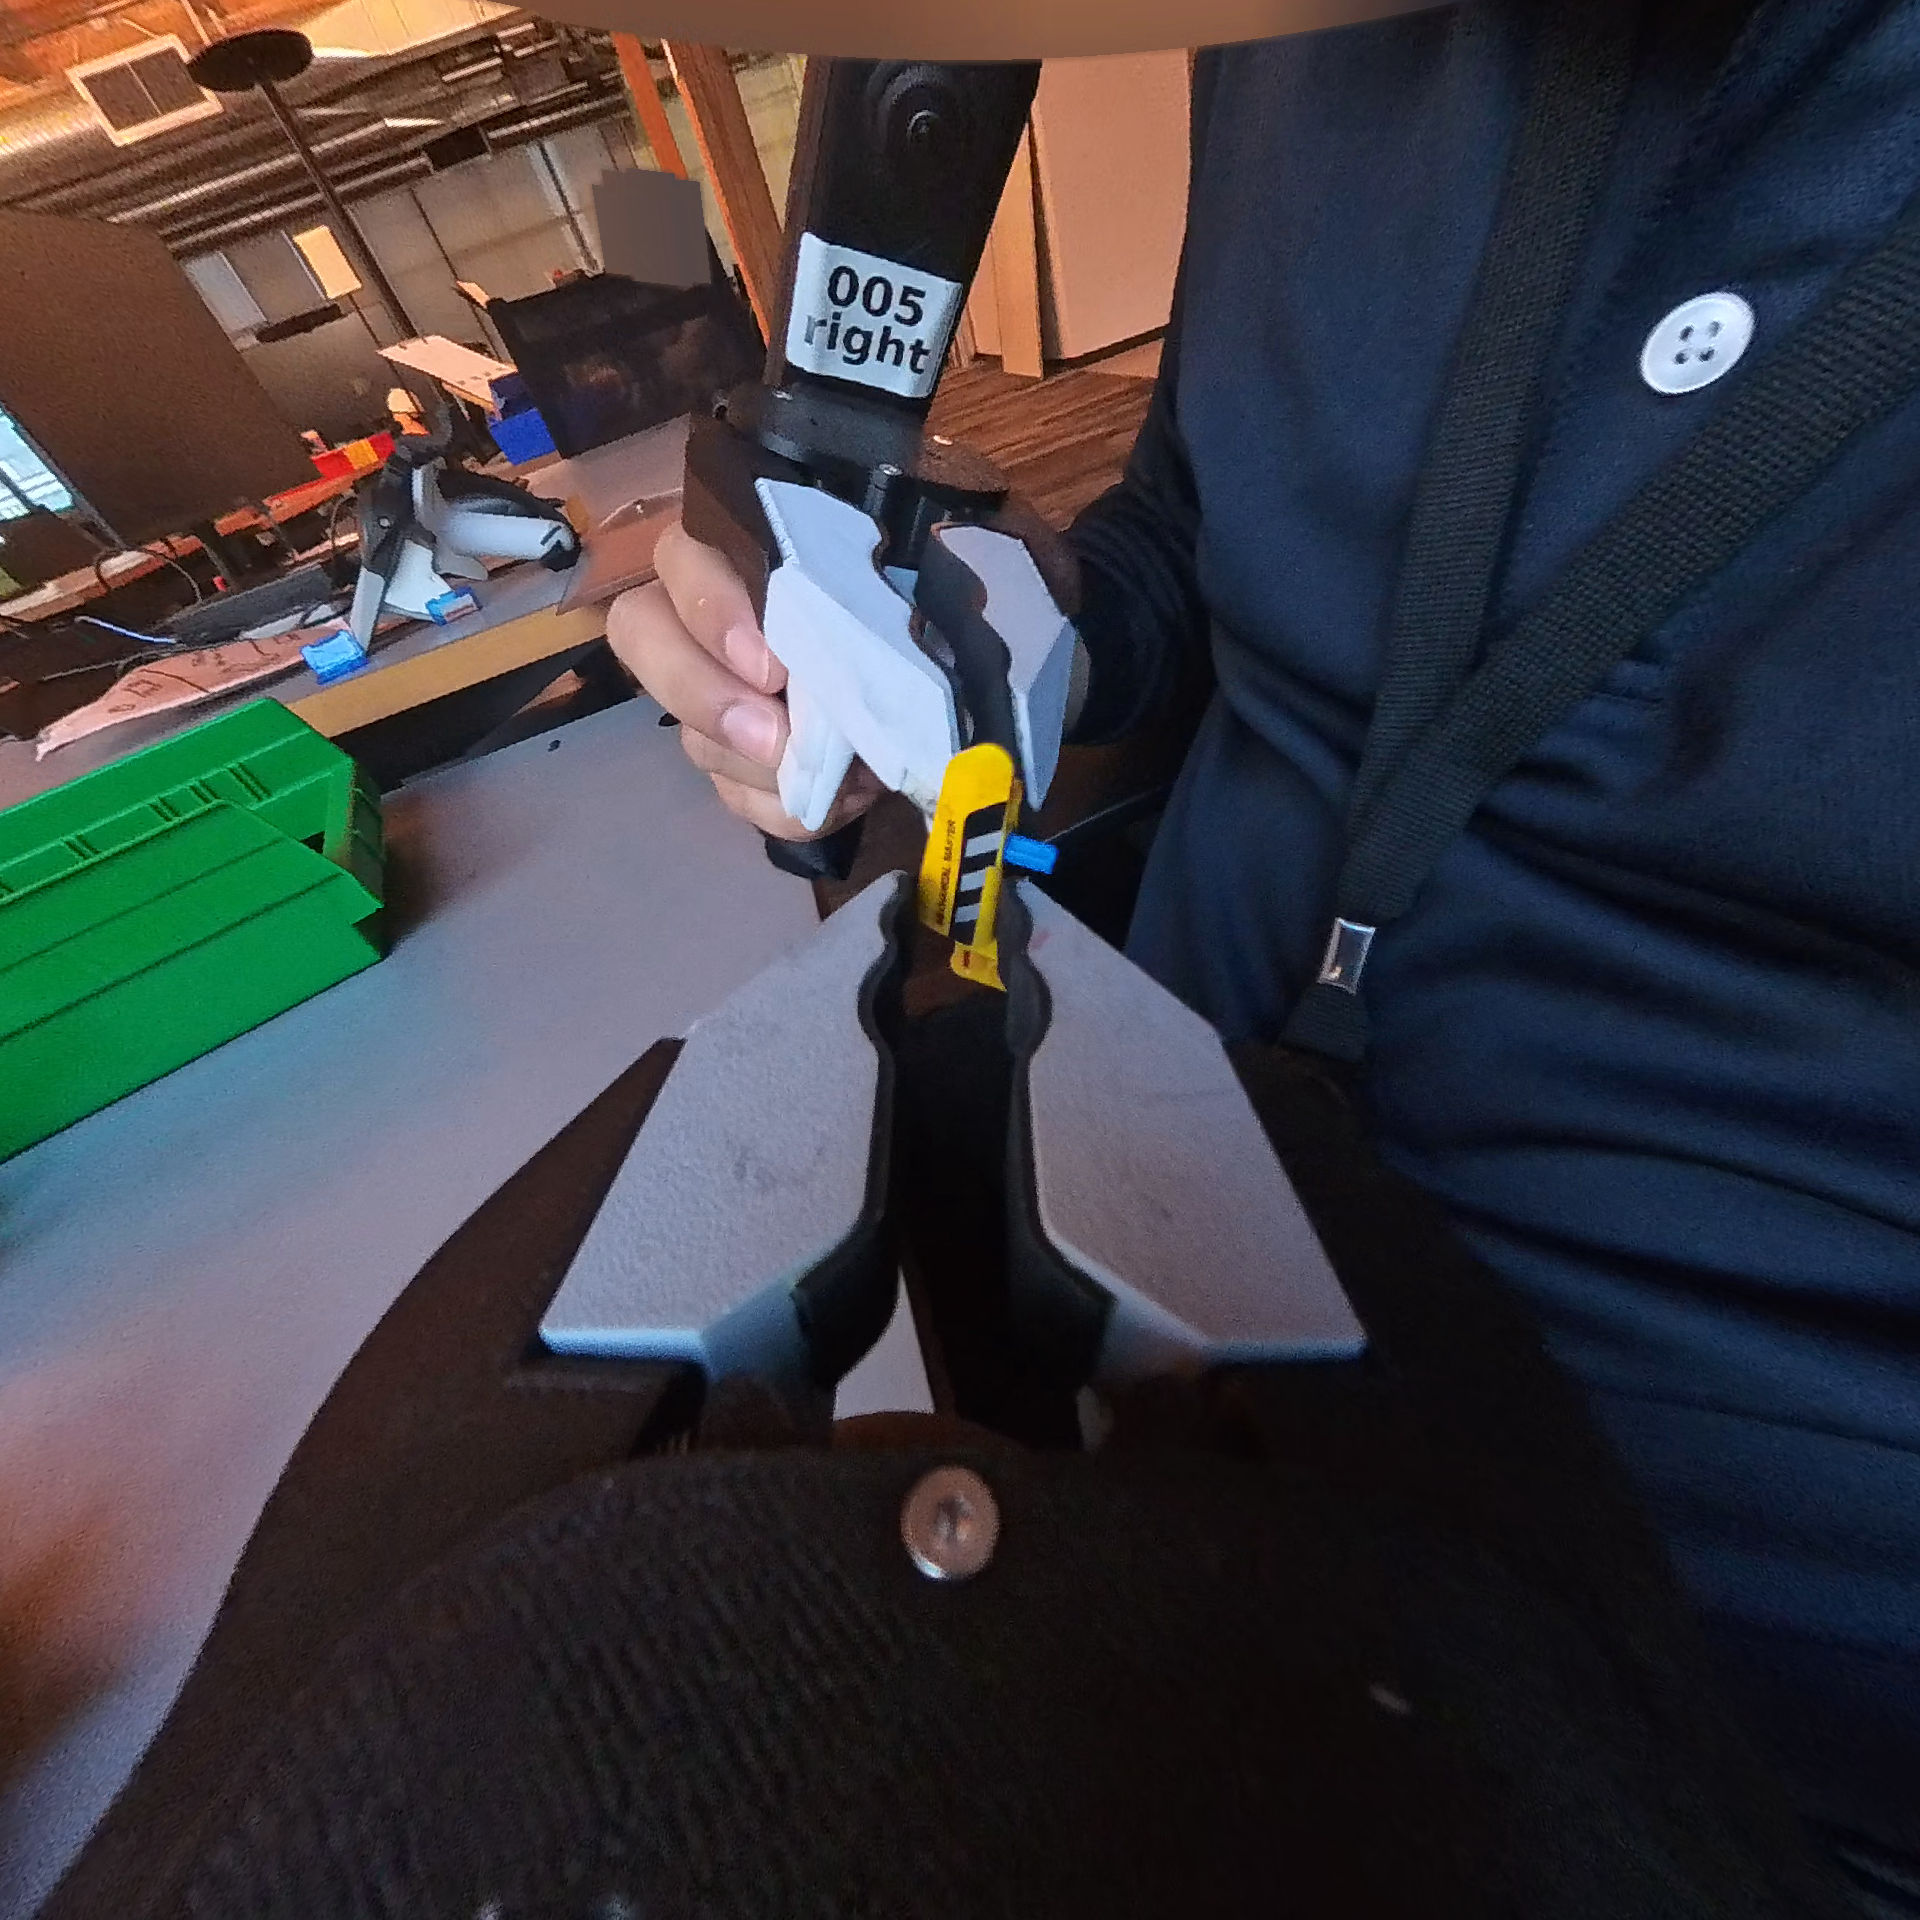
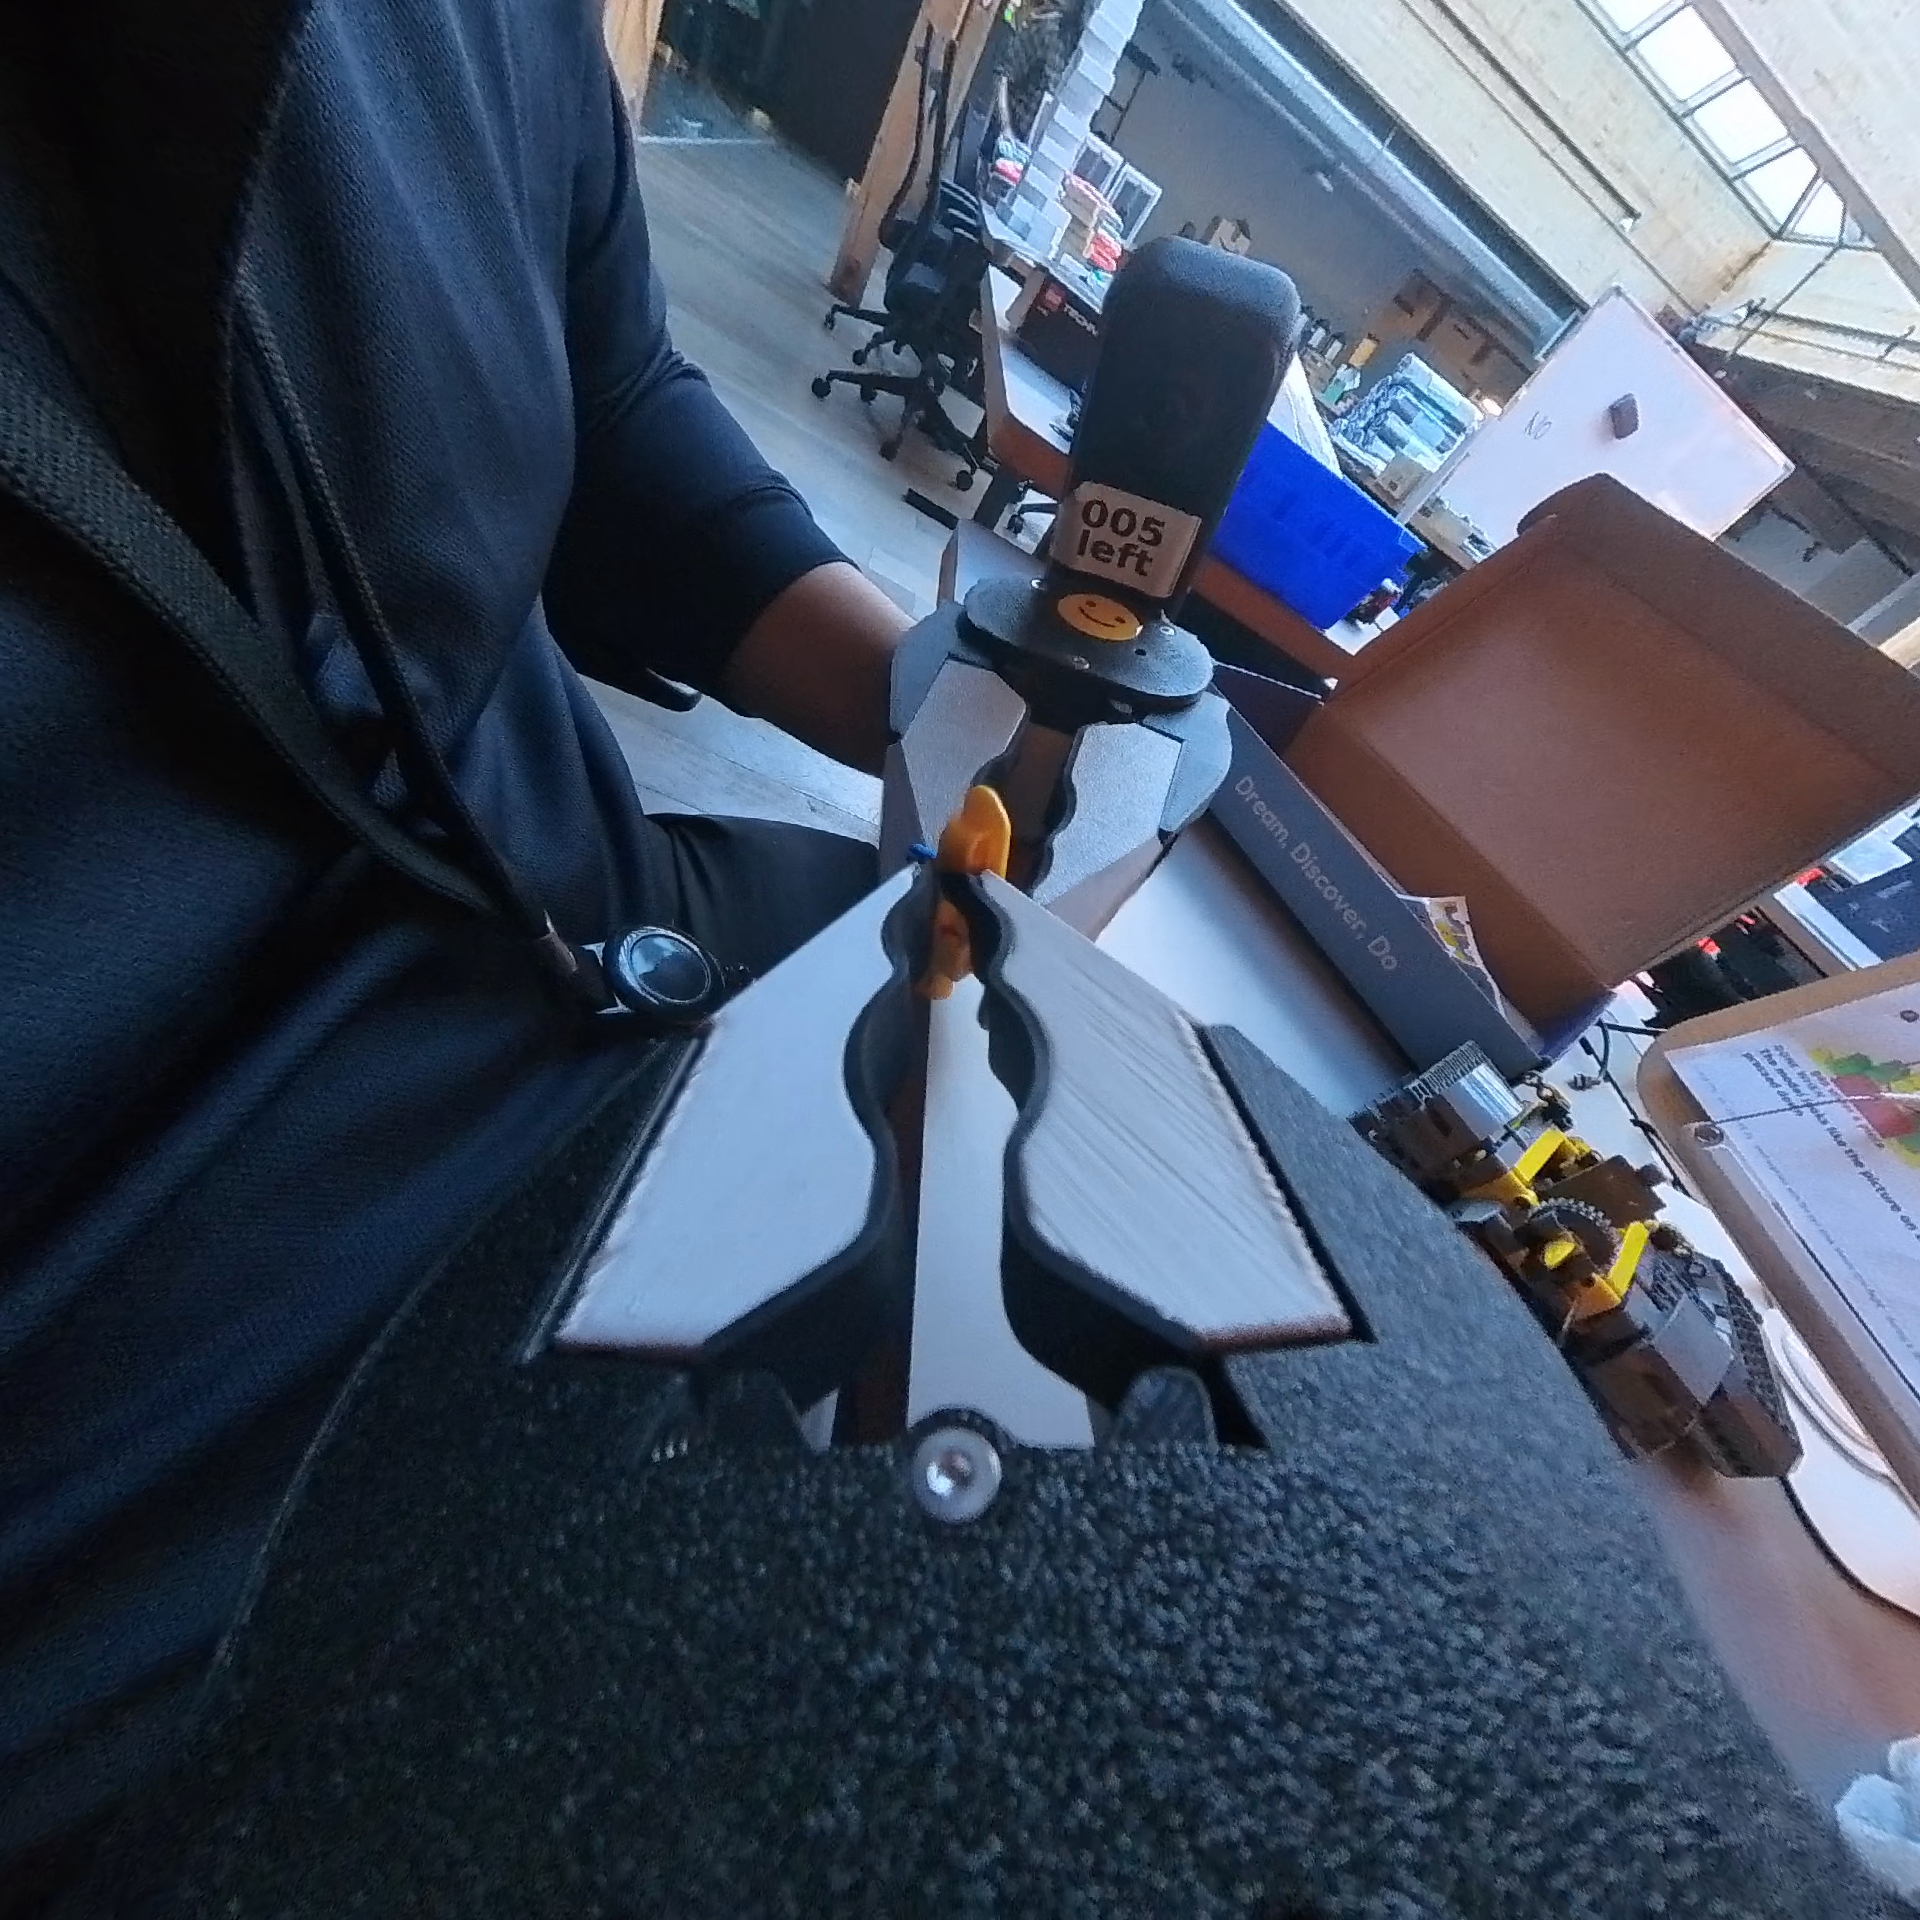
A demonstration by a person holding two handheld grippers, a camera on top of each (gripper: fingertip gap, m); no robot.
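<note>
two hand-held grippers, left [image 1: 961,940] and right [image 2: 951,914], each clenched on one yellow piece [image 1: 971,868]; we judge it light, stiff, slippery, best pinched at its ends.

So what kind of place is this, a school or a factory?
Probably a workshop or lab office. There are office chairs at long desks, green bins on the table, and a whiteboard at the back.

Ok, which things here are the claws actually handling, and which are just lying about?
In the claws: yellow striped piece with a blue pin, gripped by left claw and right claw.
Lying about: green bins, cardboard box, brick-built vehicle, blue crate, printed sheet.
</note>
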